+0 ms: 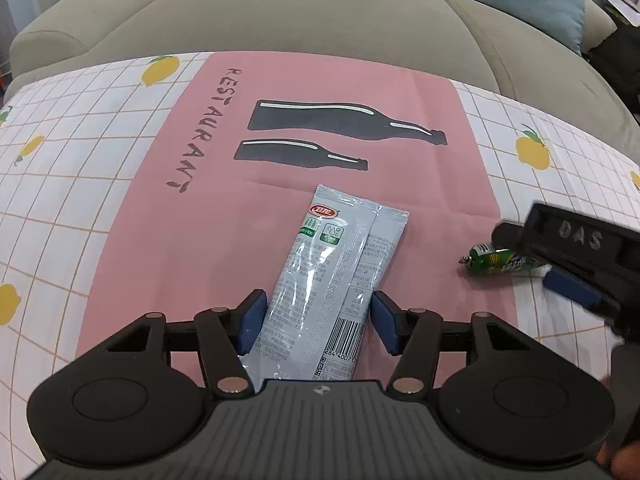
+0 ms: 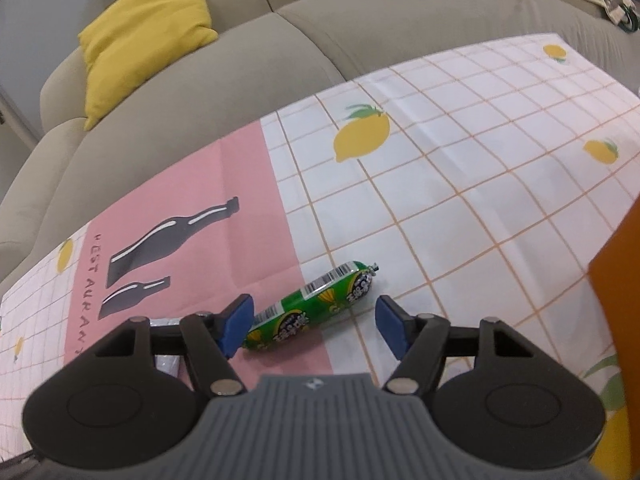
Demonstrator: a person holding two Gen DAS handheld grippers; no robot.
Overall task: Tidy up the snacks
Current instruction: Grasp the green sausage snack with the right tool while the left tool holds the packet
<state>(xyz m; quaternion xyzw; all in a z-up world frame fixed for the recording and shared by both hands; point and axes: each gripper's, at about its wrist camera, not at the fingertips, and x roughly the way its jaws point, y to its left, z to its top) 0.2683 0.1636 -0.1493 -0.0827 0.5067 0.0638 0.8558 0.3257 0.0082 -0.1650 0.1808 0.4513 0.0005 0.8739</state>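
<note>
A grey-silver snack packet (image 1: 328, 276) lies lengthwise on the pink placemat (image 1: 200, 216). My left gripper (image 1: 317, 318) is open, its blue pads on either side of the packet's near end, not squeezing it. A green wrapped sausage snack (image 2: 316, 306) lies at the placemat's right edge. My right gripper (image 2: 318, 326) is open around it, the left pad close to its near end. In the left wrist view the sausage (image 1: 494, 260) shows at the right, partly hidden by the right gripper (image 1: 568, 276).
The table carries a white checked cloth with lemons (image 2: 460, 184). A grey-green sofa (image 1: 304, 16) with a yellow cushion (image 2: 148, 36) and a blue cushion (image 1: 532, 0) runs behind it. An orange box edge (image 2: 618, 300) stands at the right.
</note>
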